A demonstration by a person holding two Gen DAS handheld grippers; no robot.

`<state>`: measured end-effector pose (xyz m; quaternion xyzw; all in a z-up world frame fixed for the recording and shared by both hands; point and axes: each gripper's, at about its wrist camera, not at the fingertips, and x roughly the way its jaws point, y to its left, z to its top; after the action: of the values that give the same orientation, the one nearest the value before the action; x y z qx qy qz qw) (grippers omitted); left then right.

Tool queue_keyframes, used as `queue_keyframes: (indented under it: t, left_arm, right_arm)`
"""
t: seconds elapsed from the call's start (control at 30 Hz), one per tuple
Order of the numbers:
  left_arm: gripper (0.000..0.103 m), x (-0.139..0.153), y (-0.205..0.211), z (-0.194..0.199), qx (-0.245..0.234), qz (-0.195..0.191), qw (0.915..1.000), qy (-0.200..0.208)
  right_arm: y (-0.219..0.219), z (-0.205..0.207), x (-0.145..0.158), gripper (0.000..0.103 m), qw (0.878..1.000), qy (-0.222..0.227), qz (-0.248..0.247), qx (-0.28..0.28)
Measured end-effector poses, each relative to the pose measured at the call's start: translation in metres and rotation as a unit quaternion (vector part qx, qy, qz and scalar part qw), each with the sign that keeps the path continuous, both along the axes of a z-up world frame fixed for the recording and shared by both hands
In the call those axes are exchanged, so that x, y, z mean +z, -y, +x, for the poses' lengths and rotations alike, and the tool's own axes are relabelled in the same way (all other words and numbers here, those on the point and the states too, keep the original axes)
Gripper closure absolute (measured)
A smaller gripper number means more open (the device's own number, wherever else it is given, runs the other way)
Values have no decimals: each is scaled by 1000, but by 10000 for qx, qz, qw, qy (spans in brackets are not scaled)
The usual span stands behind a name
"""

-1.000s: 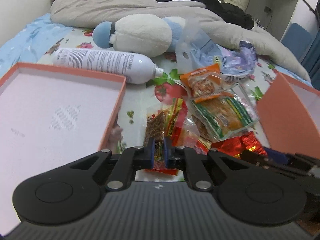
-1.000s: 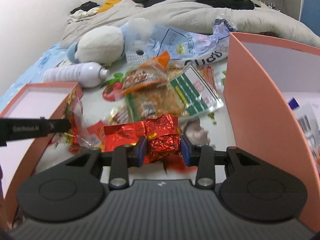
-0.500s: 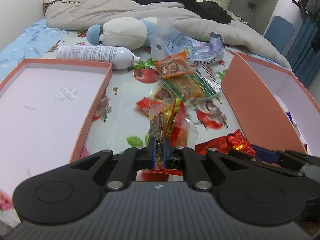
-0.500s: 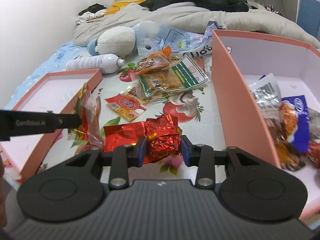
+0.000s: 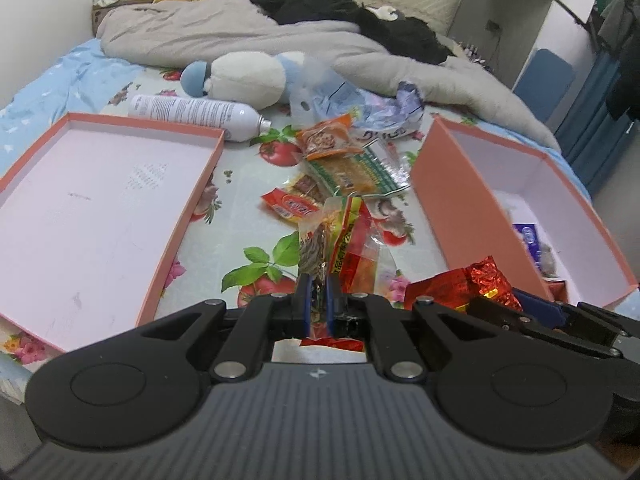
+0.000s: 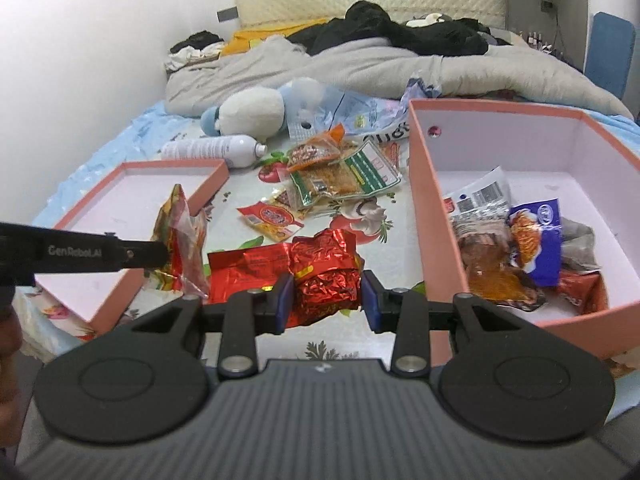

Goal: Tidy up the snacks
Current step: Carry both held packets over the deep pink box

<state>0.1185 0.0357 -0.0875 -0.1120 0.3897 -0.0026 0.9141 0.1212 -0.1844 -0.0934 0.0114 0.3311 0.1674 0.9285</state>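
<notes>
Two salmon-pink cardboard boxes are seen on the fruit-patterned bed sheet (image 5: 240,216) — a shallow pink lid-like tray (image 5: 192,208) on the left and a deeper pink box (image 6: 436,216) on the right. Inside the deeper box several snack packets are piled, among them a blue noodle packet (image 6: 538,240); the exact count cannot be told.

Between the boxes four loose packets are lying: an orange-edged clear packet (image 5: 326,140), a green-striped clear packet (image 5: 356,170), a small brown packet (image 5: 306,186) partly tucked under it, and a red-and-yellow flat sachet (image 5: 290,208).

A clear red-and-yellow snack bag (image 5: 344,248) is pinched in the nearly closed jaws of the left gripper (image 5: 316,302), above the sheet. A crinkled red foil packet (image 6: 324,276) is clamped in the jaws of the right gripper (image 6: 326,298), just beside the deeper box's near wall.

Farther back, a white spray can (image 5: 196,114), a white-and-blue plush toy (image 5: 244,80) and a crumpled clear plastic bag (image 5: 360,104) are lying — beyond them, a grey quilt (image 5: 224,36).
</notes>
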Motion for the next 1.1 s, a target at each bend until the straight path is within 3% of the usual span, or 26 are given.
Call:
queue_keyframes:
  t: [0.47,0.8,1.1]
  left_arm:
    - [95,48,36,-36,-369,-158,9985,381]
    - [95,59,72,-47,-823,-403,9947,463]
    - [95,61,106,-27,-1266,-504,9894,504]
  right_arm:
    - [46,-46,45,64,9983,416,94,-409]
    - [85,-72,63,64,9953,468,56,-849]
    - [113,-70,67,64,9921,504,102,-1145]
